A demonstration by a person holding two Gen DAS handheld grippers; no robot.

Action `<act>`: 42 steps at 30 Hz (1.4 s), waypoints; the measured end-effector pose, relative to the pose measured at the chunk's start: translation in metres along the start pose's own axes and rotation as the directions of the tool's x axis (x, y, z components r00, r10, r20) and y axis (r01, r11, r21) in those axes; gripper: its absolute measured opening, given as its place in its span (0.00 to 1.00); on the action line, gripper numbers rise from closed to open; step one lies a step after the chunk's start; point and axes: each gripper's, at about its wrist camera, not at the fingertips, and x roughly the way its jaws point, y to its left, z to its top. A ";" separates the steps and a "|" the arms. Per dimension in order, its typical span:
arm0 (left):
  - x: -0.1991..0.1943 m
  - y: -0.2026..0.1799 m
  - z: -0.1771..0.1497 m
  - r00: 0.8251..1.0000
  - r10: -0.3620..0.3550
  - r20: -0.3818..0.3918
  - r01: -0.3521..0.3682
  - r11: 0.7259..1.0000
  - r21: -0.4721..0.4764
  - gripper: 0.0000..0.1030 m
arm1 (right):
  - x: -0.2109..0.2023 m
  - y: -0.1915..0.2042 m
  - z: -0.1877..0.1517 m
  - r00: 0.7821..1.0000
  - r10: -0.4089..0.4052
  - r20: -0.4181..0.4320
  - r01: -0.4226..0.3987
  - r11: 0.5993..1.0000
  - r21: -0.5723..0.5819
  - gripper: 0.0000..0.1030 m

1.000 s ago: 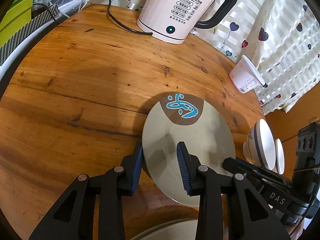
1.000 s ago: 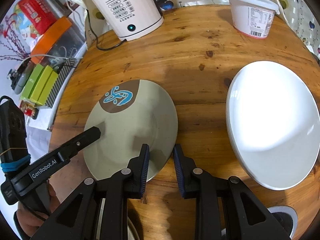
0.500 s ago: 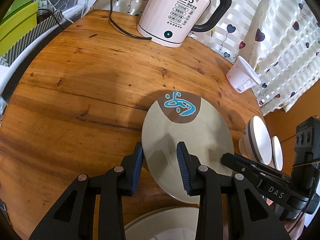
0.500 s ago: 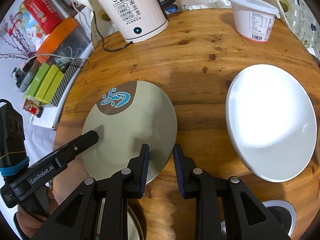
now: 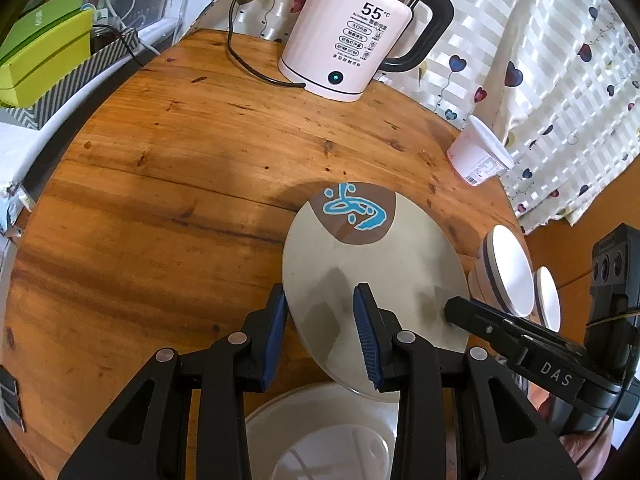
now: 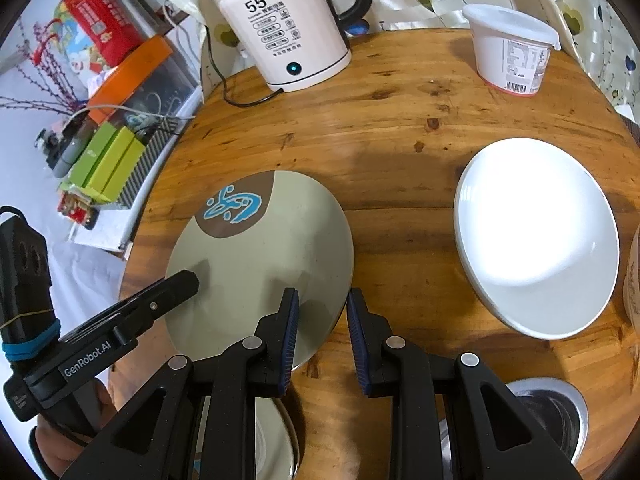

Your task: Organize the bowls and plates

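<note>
- Far left, off the round wooden table (image 6: 400, 120), green boxes (image 6: 108, 160) stood in a striped holder.
- Behind them, at the table's back edge, sat the white kettle (image 6: 288, 28), its cord trailing onto the wood.
- My left claw (image 5: 320, 320) was partly closed across the left rim of the grey-green plate (image 6: 260, 264). One blue pad lay on the plate's upper face and the other sat against the outside of the rim.
- In the right wrist view only that claw's upper finger showed, its tip resting on the plate. My hand (image 6: 60, 452) was wrapped round the handle below.
- The grey-green plate, brown patch and blue squiggle at its far side, hung between my two claws near the front of the table. Its near edge overlapped a pale dish (image 5: 320, 432) lying beneath it.
- My right claw (image 6: 320, 320) gripped the plate's right rim with narrower jaws, the left pad on the plate's face and the right pad just outside its edge.
- Right of that, well apart from the held plate, a white plate (image 6: 536, 240) lay on the wood.
- Behind it, a lidded white tub (image 6: 512, 56) stood near the heart-print curtain.
- At the right edge, two small white bowls (image 5: 506, 272) sat side by side.
- A metal-rimmed vessel (image 6: 560, 408) showed at the bottom right, partly hidden by my right claw.
</note>
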 end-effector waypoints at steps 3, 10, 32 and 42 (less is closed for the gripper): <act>-0.004 0.001 -0.005 1.000 -0.002 0.001 0.002 1.000 -0.010 0.34 | -0.002 0.001 -0.003 1.000 0.003 -0.001 -0.003 1.000 -0.005 0.23; -0.015 0.004 -0.017 1.000 0.002 0.009 -0.002 1.000 -0.026 0.34 | -0.008 0.007 -0.012 1.000 0.014 -0.004 -0.014 1.000 -0.023 0.23; -0.057 0.013 -0.075 0.998 0.026 0.053 -0.024 0.999 -0.047 0.34 | -0.030 0.028 -0.060 0.998 0.064 -0.010 -0.065 0.994 -0.087 0.23; -0.071 0.017 -0.098 0.996 0.052 0.077 -0.048 0.997 -0.053 0.34 | -0.033 0.039 -0.080 0.997 0.074 -0.011 -0.075 0.988 -0.137 0.24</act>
